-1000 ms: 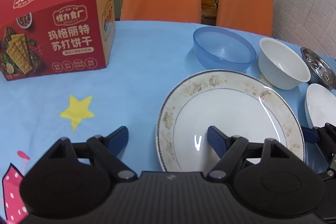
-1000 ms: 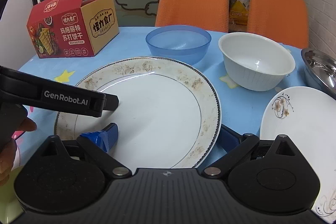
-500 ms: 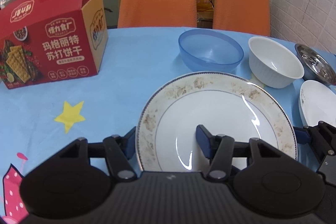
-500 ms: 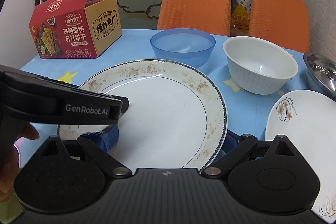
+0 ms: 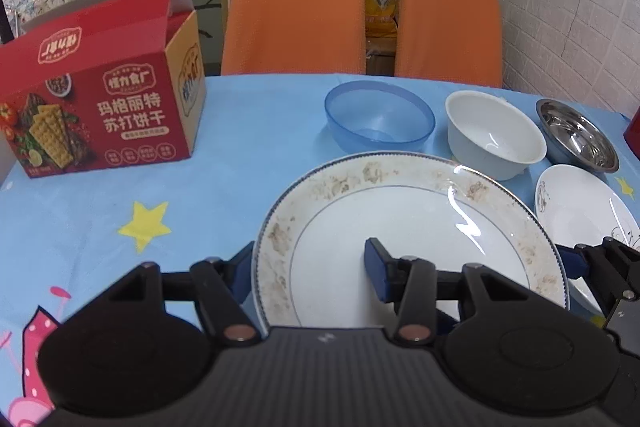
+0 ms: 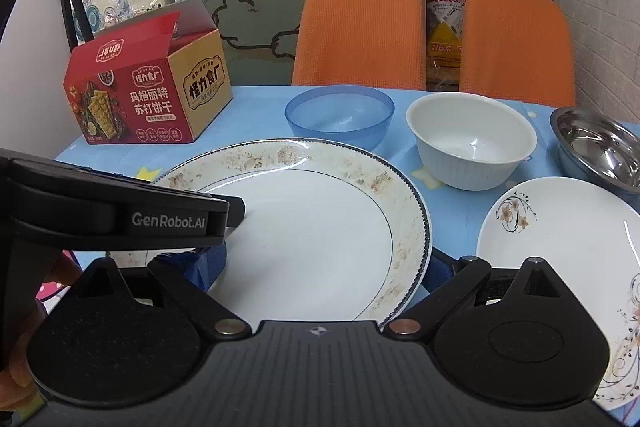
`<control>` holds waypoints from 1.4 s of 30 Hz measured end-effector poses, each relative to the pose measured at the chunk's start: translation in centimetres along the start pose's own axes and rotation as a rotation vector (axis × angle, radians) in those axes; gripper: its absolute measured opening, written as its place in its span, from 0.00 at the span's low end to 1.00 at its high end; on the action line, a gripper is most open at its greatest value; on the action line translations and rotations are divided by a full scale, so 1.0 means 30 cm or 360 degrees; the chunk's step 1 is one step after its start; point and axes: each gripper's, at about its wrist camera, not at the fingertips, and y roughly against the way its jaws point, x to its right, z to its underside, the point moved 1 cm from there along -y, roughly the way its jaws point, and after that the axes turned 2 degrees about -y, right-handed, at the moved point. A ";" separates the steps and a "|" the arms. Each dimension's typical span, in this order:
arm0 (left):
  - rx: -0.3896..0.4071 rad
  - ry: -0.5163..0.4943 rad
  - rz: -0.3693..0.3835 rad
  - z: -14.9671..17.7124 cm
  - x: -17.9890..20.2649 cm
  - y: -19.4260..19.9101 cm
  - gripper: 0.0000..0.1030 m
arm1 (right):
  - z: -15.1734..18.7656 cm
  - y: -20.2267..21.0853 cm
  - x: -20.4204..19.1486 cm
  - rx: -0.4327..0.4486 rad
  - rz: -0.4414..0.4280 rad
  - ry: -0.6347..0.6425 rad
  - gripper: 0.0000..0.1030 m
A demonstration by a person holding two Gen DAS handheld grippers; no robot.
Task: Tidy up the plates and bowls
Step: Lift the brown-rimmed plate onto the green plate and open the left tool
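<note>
Plate (image 5: 408, 227), large, brown-patterned rim, near tabletop (image 5: 240, 155) edge; left tongs (image 5: 312, 267) straddle its left rim, right tongs (image 6: 320, 267) its right rim, both spread wide, neither clamped. Behind: blue bowl (image 5: 379, 115), white bowl (image 5: 494, 133), steel bowl (image 5: 576, 135). Right: floral plate (image 6: 560, 239). Cracker box (image 5: 100, 99) far left.

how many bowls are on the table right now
3, in a row along the far side: the blue bowl on the left, the white bowl in the middle, the steel bowl at the right edge. More could sit outside the views.
</note>
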 end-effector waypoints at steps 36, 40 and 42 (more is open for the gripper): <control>0.0036 0.0096 0.0039 0.491 -0.063 0.366 0.44 | 0.374 0.379 -0.245 0.0025 -0.0044 0.0023 0.84; 0.0056 0.0063 0.0035 0.493 -0.063 0.356 0.47 | 0.382 0.367 -0.255 0.0012 -0.0003 0.0125 0.84; 0.0097 0.0046 0.0021 0.490 -0.062 0.372 0.49 | 0.384 0.354 -0.275 -0.0024 0.0042 0.0238 0.84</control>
